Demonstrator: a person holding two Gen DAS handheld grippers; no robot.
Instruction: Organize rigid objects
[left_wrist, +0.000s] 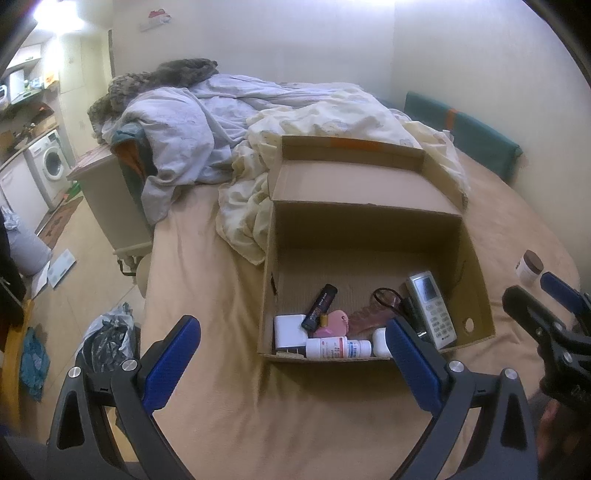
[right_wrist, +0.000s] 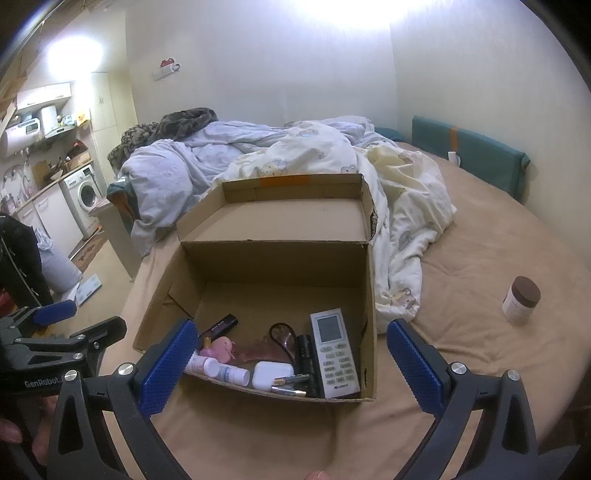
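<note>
Evidently most things are packed: the cardboard box (right_wrist: 365, 295) sits on the bed (right_wrist: 480, 266), flap folded back so it takes items from above, holding the remote (right_wrist: 334, 352), a white bottle (right_wrist: 218, 369) and more along its near wall. One brown-lidded jar (right_wrist: 521, 300) stands outside, far right. The left gripper (left_wrist: 293, 349) and right gripper (right_wrist: 291, 350) hover near the box, both released and empty
</note>
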